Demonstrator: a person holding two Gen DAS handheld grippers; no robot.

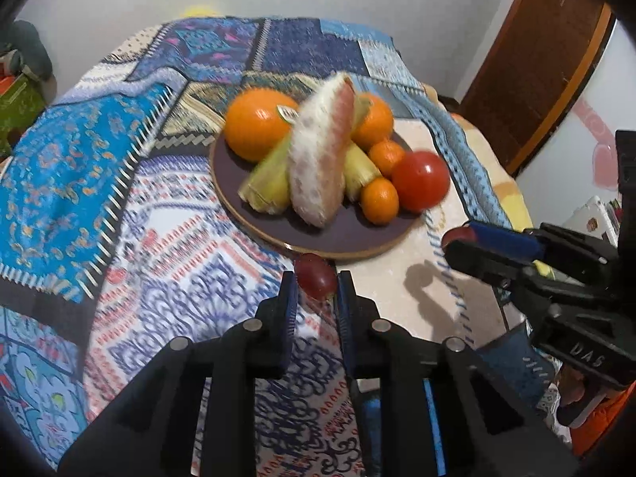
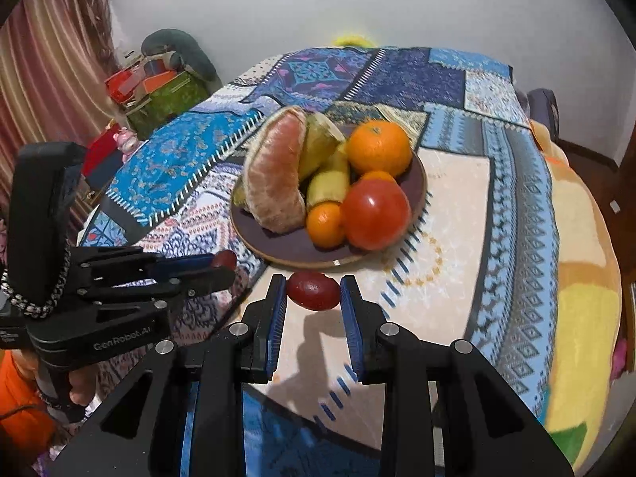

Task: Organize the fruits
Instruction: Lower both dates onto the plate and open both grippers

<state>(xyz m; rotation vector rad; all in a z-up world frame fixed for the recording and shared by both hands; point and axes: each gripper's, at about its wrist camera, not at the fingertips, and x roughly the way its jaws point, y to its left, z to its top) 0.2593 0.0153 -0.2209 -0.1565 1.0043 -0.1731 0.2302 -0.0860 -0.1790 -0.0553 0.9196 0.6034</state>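
In the left wrist view my left gripper (image 1: pixel 316 284) is shut on a small red grape (image 1: pixel 315 276), held just in front of the purple plate (image 1: pixel 349 234). In the right wrist view, a dark red oval fruit (image 2: pixel 314 291) sits pinched between the pads of my right gripper (image 2: pixel 314 294), near the plate's (image 2: pixel 286 244) front rim. The plate carries a peeled pomelo segment (image 1: pixel 322 147), two oranges (image 1: pixel 258 125), a tomato (image 1: pixel 419 181), small tangerines (image 1: pixel 379 200) and yellow-green stalk pieces (image 1: pixel 270 183). Each gripper also appears in the other's view: right gripper (image 1: pixel 453 240), left gripper (image 2: pixel 226 268).
A patchwork blue cloth (image 1: pixel 79 183) covers the round table, with a pale patch (image 2: pixel 449 214) right of the plate. Beyond the table stand a green box of clutter (image 2: pixel 167 95), a striped curtain (image 2: pixel 47 63) and a wooden door (image 1: pixel 536 59). A hand (image 2: pixel 81 387) grips the left tool.
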